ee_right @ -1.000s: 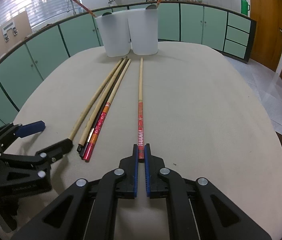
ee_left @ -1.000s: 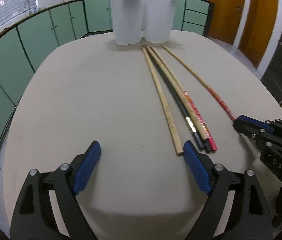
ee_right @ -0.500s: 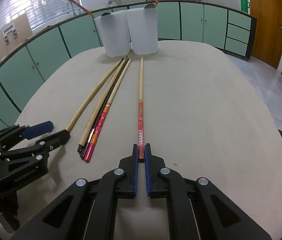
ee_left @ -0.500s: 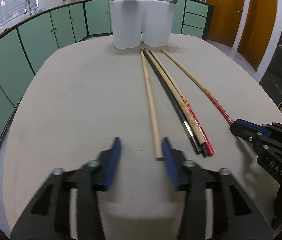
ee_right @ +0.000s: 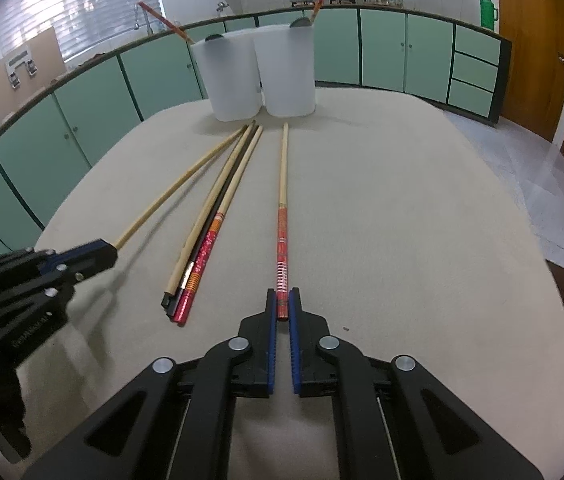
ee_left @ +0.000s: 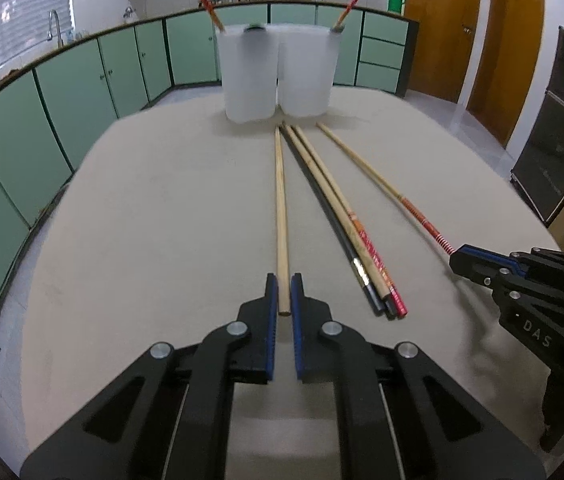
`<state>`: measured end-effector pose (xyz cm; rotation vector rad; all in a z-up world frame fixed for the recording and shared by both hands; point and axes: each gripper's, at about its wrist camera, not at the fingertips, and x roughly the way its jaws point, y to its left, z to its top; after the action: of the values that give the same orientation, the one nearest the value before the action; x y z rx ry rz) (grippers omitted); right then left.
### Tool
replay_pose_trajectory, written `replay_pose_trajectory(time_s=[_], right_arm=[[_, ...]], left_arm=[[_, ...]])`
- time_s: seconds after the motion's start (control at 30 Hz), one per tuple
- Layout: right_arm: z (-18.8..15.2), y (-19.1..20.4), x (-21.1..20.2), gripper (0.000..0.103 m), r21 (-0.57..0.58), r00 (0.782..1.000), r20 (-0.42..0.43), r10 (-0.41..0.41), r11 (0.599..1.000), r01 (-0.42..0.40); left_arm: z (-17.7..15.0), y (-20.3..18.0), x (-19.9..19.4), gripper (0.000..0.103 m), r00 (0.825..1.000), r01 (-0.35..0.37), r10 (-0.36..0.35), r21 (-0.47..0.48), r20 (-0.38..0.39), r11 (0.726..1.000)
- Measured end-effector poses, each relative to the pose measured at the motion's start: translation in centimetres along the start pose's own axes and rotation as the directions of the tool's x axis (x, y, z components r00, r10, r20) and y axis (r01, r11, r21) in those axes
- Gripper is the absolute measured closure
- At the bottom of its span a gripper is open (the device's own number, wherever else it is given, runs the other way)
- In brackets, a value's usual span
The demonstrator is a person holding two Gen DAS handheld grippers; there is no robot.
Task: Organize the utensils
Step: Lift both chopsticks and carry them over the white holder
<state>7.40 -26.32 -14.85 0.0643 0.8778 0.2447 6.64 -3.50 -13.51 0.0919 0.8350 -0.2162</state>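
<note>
Several long chopsticks lie lengthwise on the beige table (ee_left: 141, 240). My left gripper (ee_left: 283, 282) is shut on the near end of a plain wooden chopstick (ee_left: 280, 200), which runs away toward the two white tubs. My right gripper (ee_right: 282, 296) is shut on the near end of a red-handled chopstick (ee_right: 282, 184). Between the two held sticks lies a bundle of three chopsticks (ee_left: 342, 220), one wooden, one black, one with a red patterned end (ee_right: 201, 256). The left white tub (ee_left: 247, 76) and the right white tub (ee_left: 308, 72) each hold a red-tipped chopstick.
The tubs stand side by side at the far edge of the table. Green cabinets (ee_left: 81, 92) curve round behind and to the left. Wooden doors (ee_left: 514, 40) are at the right. The right gripper's body (ee_left: 530, 280) shows at the right of the left wrist view.
My left gripper went from wide open to shut around the plain wooden chopstick's near end, and that stick shifted slightly left, apart from the bundle. The right gripper stayed shut on its chopstick.
</note>
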Motion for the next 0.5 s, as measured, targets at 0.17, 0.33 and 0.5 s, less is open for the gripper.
replay_pose_trajectory(time_s=[0.17, 0.33, 0.5], right_arm=[[1.4, -0.1, -1.8, 0.097, -0.023, 0.999, 0.036, -0.010, 1.000, 0.011], [3.4, 0.1, -4.3, 0.097, -0.042, 0.996, 0.091, -0.011, 0.999, 0.015], [5.8, 0.3, -6.9, 0.097, -0.066, 0.988, 0.156, -0.001, 0.998, 0.011]], left_arm=[[1.4, 0.3, -2.2, 0.097, 0.999, -0.007, 0.007, 0.001, 0.053, 1.000], [3.6, 0.7, -4.7, 0.097, 0.992, -0.004, 0.004, -0.005, 0.125, 1.000], [6.4, 1.0, -7.2, 0.097, 0.979, 0.006, -0.005, -0.002, 0.206, 1.000]])
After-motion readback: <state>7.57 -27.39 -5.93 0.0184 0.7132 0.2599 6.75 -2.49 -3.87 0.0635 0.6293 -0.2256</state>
